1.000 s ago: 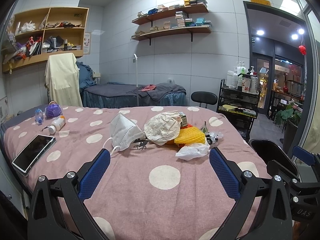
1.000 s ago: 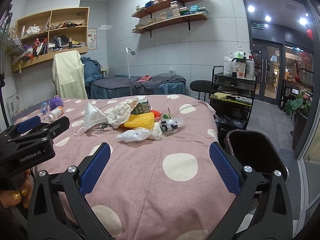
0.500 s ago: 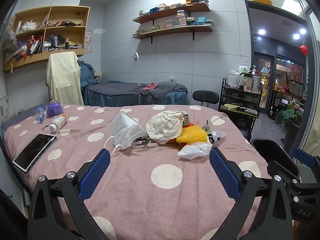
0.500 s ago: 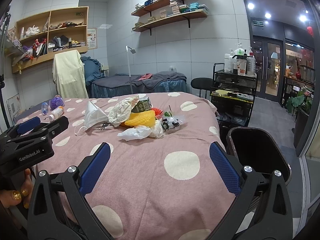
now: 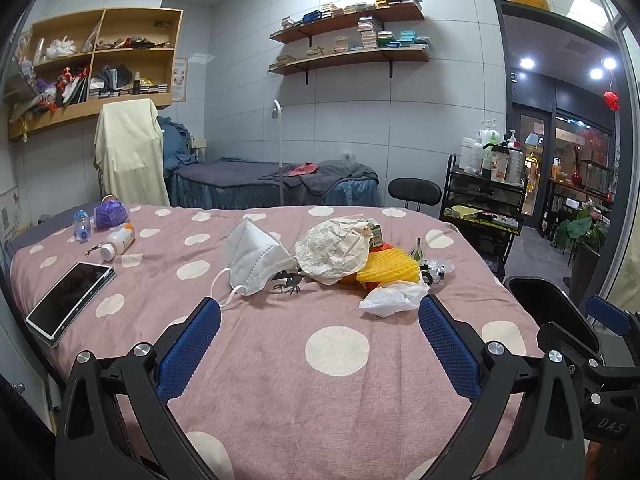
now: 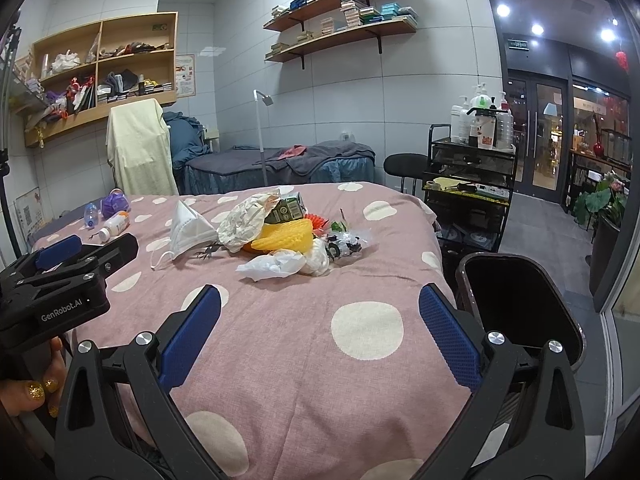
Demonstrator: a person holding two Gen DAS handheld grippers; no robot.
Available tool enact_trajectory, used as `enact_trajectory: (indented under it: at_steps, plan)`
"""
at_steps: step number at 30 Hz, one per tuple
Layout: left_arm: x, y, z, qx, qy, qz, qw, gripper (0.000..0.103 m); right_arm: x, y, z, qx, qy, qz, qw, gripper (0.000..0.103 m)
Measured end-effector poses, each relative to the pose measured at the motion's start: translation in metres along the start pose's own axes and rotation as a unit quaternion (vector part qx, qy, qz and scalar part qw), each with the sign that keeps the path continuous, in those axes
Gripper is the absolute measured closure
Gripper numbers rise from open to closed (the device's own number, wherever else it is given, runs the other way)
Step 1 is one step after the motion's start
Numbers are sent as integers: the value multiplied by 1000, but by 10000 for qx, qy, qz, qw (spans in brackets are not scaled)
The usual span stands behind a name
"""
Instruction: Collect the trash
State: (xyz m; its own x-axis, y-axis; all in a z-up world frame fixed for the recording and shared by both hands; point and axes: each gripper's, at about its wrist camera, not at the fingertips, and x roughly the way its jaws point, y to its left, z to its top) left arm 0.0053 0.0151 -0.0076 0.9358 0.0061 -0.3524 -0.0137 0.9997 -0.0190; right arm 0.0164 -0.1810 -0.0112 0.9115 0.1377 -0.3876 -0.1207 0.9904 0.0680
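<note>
Both tongs [image 5: 320, 336] [image 6: 320, 320] hanging apart, empty | mask [image 5: 252, 256] looking light, soft | taking its folded edge | bin [image 6: 520, 304] waiting

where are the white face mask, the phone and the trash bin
white face mask [image 5: 252, 254], left wrist view, on the middle of its folded front panel
phone [image 5: 70, 300], left wrist view, on the middle of its dark screen
trash bin [image 6: 516, 300], right wrist view, on the dark inner wall
</note>
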Motion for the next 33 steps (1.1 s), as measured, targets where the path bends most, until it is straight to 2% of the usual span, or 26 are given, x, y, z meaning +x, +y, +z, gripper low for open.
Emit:
enact_trajectory:
  at_steps: [33]
  plan:
    - [7, 5, -5, -82, 121, 15, 9999, 6, 7, 1, 0, -25, 86, 38, 10000, 5]
